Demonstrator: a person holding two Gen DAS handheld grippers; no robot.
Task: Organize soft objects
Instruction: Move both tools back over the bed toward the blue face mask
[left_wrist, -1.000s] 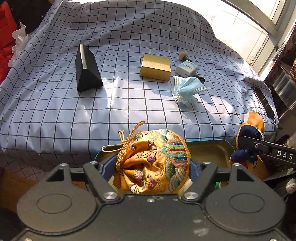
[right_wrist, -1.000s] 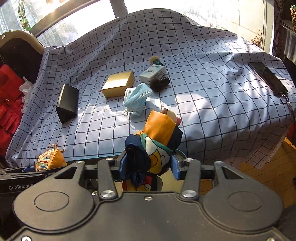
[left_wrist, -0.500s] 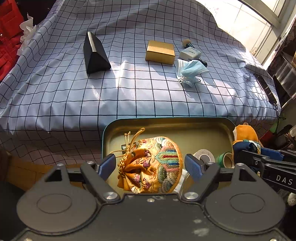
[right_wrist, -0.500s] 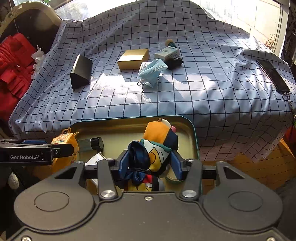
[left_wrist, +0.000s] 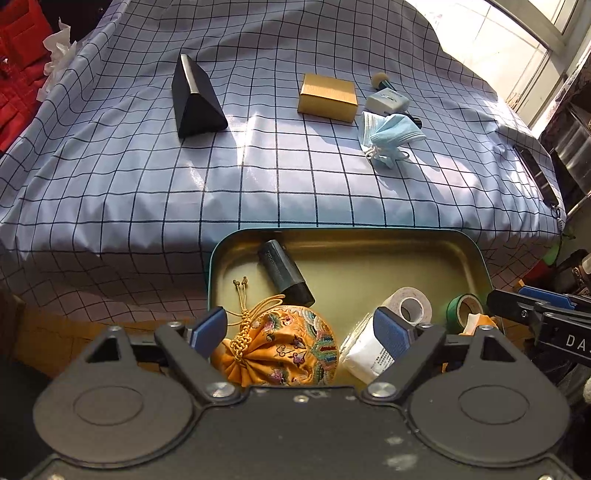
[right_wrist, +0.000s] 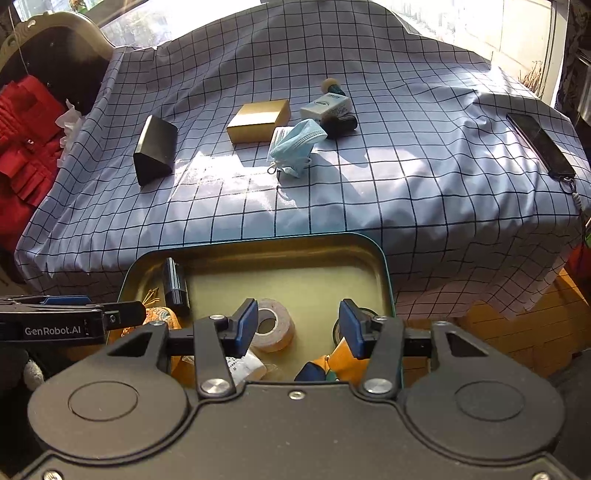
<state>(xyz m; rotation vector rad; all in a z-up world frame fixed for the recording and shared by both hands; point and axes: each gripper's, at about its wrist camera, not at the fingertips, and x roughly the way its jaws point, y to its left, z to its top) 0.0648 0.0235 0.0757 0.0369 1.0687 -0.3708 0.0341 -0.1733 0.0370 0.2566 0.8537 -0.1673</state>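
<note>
An embroidered orange pouch lies in the near left of the teal tin tray. My left gripper is open just above it, not touching. A folded orange and navy scarf lies in the tray's near right corner. My right gripper is open above it. A crumpled blue face mask lies on the checked cloth beyond the tray and also shows in the right wrist view.
The tray also holds a black tube, a tape roll, a green tape roll and a white packet. On the cloth lie a black prism box, a gold box, a white bottle and a phone.
Both grippers moved down over the tray and opened. The pouch dropped from the left gripper into the tray, and the scarf dropped from the right gripper.
</note>
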